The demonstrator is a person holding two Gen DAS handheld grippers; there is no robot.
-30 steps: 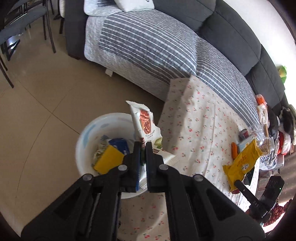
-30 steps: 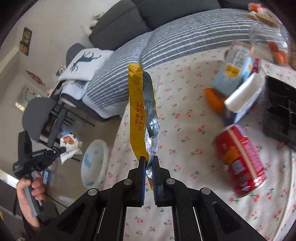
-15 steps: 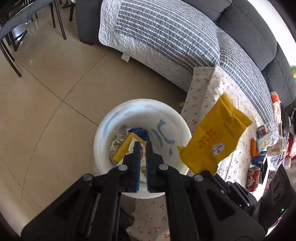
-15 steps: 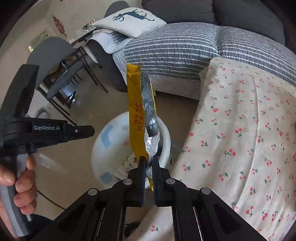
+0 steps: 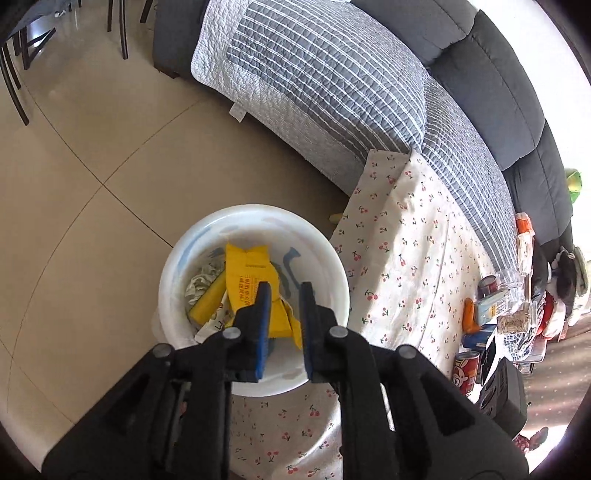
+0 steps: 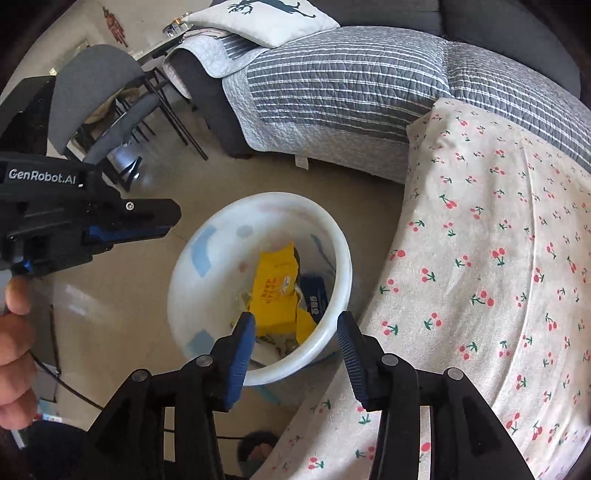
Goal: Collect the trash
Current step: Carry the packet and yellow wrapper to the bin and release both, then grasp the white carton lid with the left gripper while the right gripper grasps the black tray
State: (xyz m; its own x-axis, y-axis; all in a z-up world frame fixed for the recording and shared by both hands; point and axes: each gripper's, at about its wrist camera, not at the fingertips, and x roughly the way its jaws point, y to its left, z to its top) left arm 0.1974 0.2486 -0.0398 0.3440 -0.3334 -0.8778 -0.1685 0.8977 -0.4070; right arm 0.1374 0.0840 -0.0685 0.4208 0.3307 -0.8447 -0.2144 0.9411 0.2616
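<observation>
The left gripper (image 5: 283,291) hangs over the white basin (image 5: 173,273) with its jaws slightly apart and empty, while the right gripper (image 6: 295,332) gapes wide, also empty. Below both, the yellow wrapper (image 6: 275,295) lies in the basin among other trash. To the right, a red can (image 5: 466,371) and packets (image 5: 495,306) wait on the cherry-print tablecloth (image 5: 413,258), so I judge collecting unfinished.

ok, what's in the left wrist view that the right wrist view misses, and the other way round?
Only the left wrist view shows the far end of the table: a red can, an orange packet and other clutter by the sofa. Only the right wrist view shows the left claw from the side with the person's hand, a grey chair and a white cushion. Both show the white bin on the floor with the yellow wrapper inside, the cherry-print cloth, and the striped sofa cover. Both claws are open, including the right claw.
</observation>
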